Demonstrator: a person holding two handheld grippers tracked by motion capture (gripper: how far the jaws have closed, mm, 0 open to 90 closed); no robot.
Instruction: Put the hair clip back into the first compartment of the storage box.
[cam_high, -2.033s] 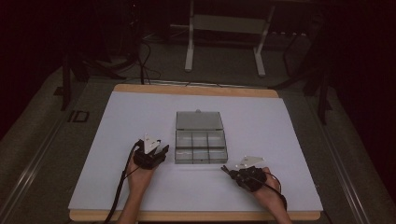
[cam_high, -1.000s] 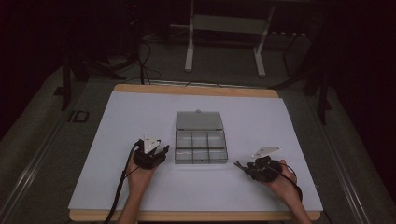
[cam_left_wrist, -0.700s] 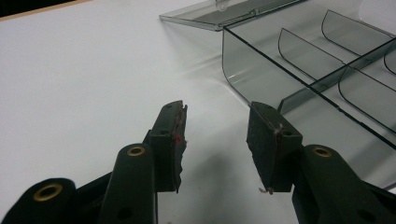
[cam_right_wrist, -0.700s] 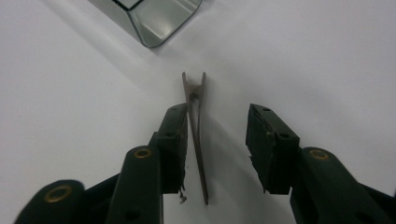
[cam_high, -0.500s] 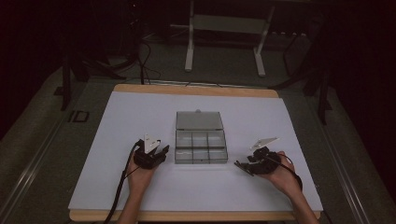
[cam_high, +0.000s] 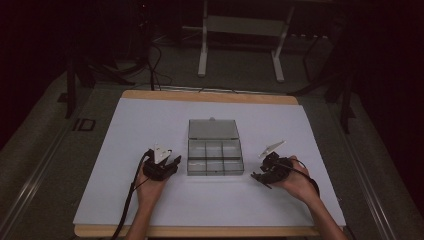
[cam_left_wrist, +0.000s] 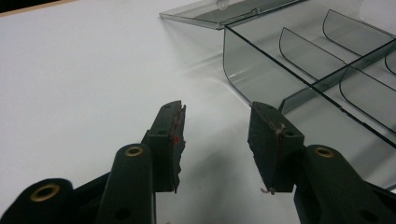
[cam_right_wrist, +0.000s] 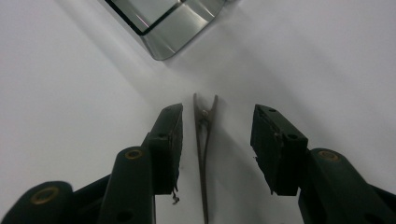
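Two handheld grippers flank a clear smoky plastic compartment box (cam_high: 215, 157) on a white table (cam_high: 125, 130).
Right gripper (cam_right_wrist: 215, 144), jaws just widened, straddles a slim brown metal hair clip (cam_right_wrist: 203, 140) lying untouched; left gripper (cam_left_wrist: 217, 140) gapes empty.

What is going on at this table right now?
A person works at a white table with a gripper in each hand, beside an open, clear compartment box whose lid lies flat behind it. The right gripper sits just right of the box, its jaws having just been opening; a thin metal hair clip lies on the table between them, not pressed by either pad. The left gripper rests open at the box's left edge, with nothing between its jaws.
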